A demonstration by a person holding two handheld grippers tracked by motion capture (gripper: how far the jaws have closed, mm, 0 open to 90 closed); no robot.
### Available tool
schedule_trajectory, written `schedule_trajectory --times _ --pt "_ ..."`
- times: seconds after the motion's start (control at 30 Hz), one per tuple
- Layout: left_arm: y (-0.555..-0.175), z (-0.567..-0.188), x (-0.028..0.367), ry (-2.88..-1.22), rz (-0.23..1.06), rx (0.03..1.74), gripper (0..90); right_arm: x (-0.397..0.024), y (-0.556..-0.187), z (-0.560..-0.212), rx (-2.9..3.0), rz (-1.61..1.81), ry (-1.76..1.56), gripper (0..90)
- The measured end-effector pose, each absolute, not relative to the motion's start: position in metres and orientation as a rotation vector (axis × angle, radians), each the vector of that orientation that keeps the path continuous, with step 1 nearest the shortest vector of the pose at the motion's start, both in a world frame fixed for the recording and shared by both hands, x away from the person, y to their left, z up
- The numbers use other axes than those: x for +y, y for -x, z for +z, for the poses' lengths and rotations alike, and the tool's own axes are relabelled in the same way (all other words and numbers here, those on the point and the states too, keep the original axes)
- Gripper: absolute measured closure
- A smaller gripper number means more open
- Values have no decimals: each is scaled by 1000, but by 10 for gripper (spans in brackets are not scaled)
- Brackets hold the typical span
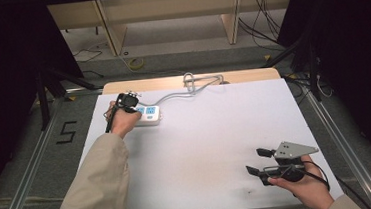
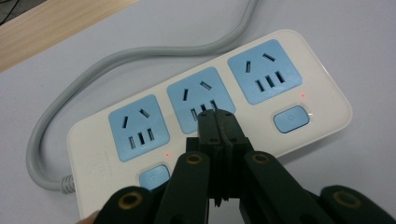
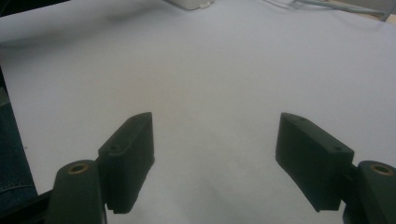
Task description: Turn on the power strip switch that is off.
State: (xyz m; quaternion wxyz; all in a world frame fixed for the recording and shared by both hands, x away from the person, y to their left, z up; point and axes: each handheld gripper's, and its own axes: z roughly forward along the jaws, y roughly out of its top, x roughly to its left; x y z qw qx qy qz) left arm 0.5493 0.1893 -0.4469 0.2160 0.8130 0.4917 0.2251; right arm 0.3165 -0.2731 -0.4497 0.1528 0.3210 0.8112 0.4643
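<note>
A white plastic power strip (image 2: 210, 119) with 3 pale-blue socket faces and 2 blue rounded switch buttons lies near the far left of the white table (image 1: 212, 147), its grey cable (image 2: 56, 116) looping away toward the wooden edge. The left gripper (image 2: 216, 113) hovers with jaws pressed together, empty, tips over the middle socket, possibly touching it. Faint embossed lettering on the strip is unreadable. The right gripper (image 1: 259, 161) rests near the right, jaws wide apart, holding nothing.
</note>
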Motion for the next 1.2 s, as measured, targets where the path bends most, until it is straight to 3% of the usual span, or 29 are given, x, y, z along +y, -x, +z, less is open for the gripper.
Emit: schedule_trajectory --times 1.2 --pt "-551 -448 186 -2302 633 1360 899 -272 -316 -449 2329 1326 -913 284"
